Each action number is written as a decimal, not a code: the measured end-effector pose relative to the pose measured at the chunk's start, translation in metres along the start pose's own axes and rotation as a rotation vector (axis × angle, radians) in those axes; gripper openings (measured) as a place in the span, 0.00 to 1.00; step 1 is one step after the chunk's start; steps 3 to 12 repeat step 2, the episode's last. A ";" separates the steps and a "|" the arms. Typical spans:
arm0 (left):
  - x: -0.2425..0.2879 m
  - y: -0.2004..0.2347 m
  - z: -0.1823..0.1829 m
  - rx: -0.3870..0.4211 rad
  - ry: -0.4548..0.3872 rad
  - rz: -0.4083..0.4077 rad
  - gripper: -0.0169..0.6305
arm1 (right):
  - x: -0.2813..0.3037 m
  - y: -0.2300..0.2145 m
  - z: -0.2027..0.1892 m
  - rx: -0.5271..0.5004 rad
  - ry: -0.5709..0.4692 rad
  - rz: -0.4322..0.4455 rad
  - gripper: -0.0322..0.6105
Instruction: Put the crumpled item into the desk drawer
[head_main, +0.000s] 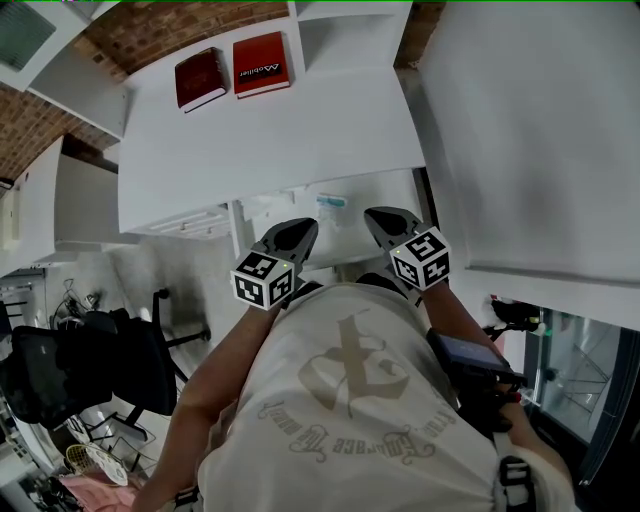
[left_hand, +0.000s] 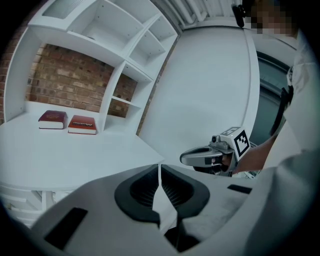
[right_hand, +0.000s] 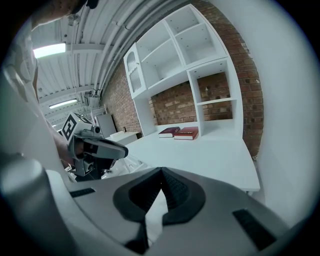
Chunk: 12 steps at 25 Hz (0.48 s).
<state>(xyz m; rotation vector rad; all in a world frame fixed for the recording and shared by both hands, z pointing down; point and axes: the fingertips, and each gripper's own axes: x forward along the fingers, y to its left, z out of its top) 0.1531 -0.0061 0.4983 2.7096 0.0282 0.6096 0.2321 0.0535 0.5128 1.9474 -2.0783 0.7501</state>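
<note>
Under the front edge of the white desk a drawer seems to stand open. Pale crumpled stuff with a light-blue bit lies in it, partly hidden by the grippers. My left gripper and right gripper hover side by side over that opening. Each is shut with nothing between its jaws. The left gripper view shows the right gripper to its right. In the right gripper view the left gripper hangs above something white and crumpled.
Two red books lie at the desk's far side, by a white shelf unit on a brick wall. A large white panel stands right of the desk. A black office chair is at lower left.
</note>
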 end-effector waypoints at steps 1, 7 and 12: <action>0.001 0.000 0.001 0.000 0.000 0.002 0.08 | 0.000 -0.001 -0.001 0.002 0.002 0.004 0.09; 0.001 0.000 0.001 0.000 0.000 0.005 0.08 | 0.000 -0.002 -0.002 0.004 0.004 0.007 0.08; 0.001 0.000 0.001 0.000 0.000 0.005 0.08 | 0.000 -0.002 -0.002 0.004 0.004 0.007 0.08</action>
